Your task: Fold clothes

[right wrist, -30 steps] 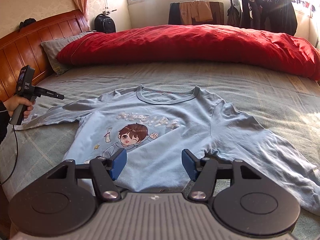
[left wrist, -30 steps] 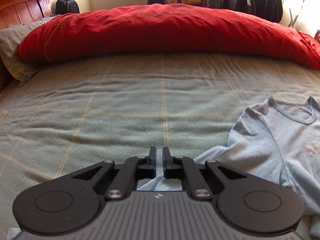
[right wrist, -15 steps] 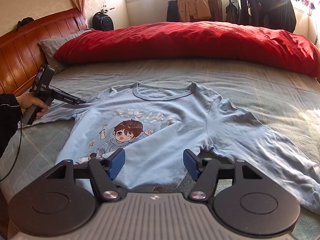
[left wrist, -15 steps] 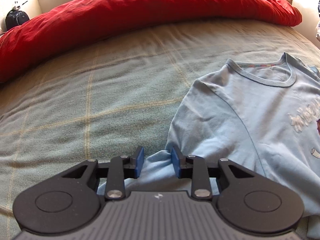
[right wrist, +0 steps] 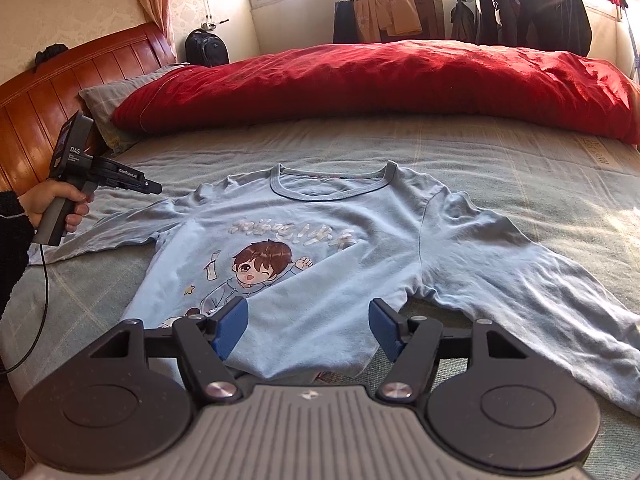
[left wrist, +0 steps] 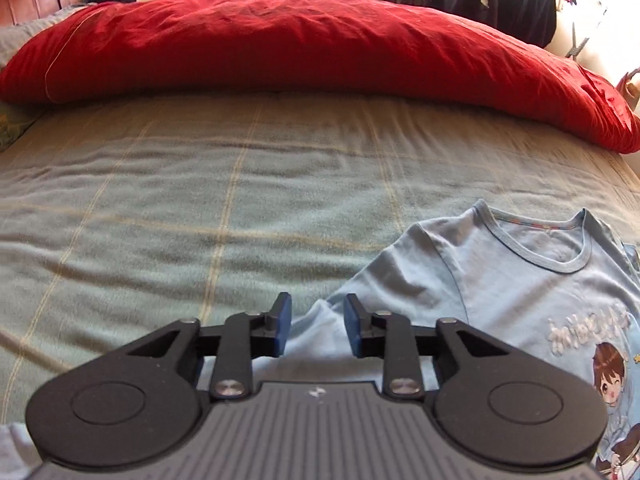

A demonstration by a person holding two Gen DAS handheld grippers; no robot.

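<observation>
A light blue long-sleeved shirt (right wrist: 320, 236) with a cartoon boy print lies face up and spread flat on the bed, collar toward the red duvet. My right gripper (right wrist: 308, 326) stands open over the shirt's bottom hem, its blue pads (right wrist: 232, 328) wide apart with nothing held. A hand (right wrist: 52, 204) holds my left gripper (right wrist: 154, 189) above the shirt's left sleeve (right wrist: 112, 228). In the left wrist view the left gripper (left wrist: 316, 322) is open, and the sleeve cloth (left wrist: 320, 332) lies below the gap. The shirt body (left wrist: 500, 280) is to its right.
A rolled red duvet (right wrist: 380, 84) runs across the far side of the bed. The grey-green checked sheet (left wrist: 200, 208) stretches left of the shirt. A wooden headboard (right wrist: 80, 80) and a grey pillow (right wrist: 108, 100) are at left. Dark clothes (right wrist: 532, 8) hang by the window.
My left gripper went from nearly shut to open and shifted toward the shirt's shoulder. The right gripper stayed open and barely moved.
</observation>
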